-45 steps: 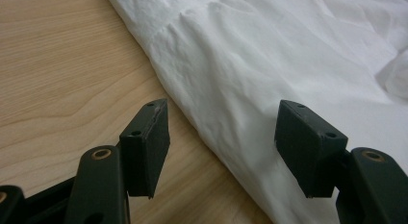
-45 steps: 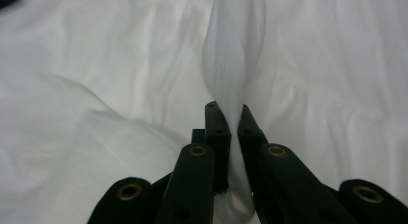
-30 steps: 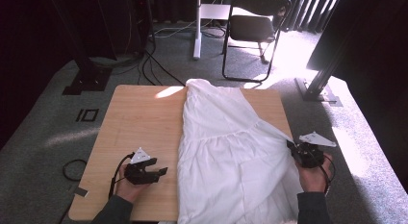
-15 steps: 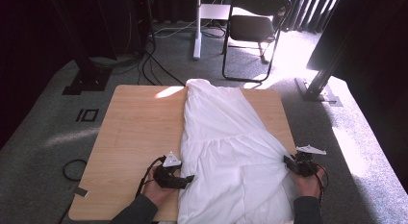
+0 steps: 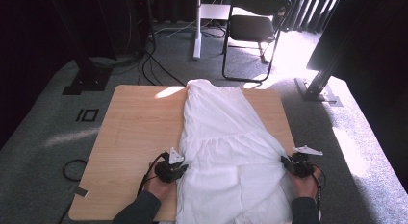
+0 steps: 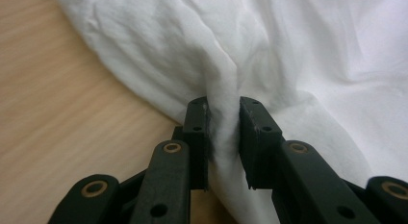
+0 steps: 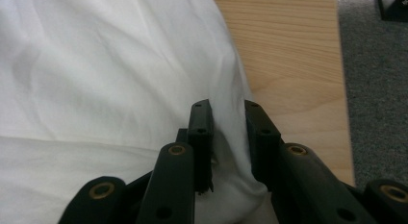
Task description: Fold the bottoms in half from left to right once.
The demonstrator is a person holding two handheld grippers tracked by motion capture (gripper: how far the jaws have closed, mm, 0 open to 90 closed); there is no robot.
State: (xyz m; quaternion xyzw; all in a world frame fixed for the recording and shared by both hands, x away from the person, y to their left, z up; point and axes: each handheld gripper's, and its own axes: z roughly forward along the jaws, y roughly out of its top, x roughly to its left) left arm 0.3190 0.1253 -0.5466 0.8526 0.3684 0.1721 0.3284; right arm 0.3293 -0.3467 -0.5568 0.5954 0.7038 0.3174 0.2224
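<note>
The dress lies lengthwise on the table's right half (a chair stands behind).

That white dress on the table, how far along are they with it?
Done: the white dress lies spread flat on the wooden table. In hand: the left gripper has just closed on a bunched fold at one side edge, and the right gripper pinches the opposite edge. Left: no fold shows yet, so any folding or lifting probably remains.

dress hem: cut by bottom edge | chair: top cropped
</note>
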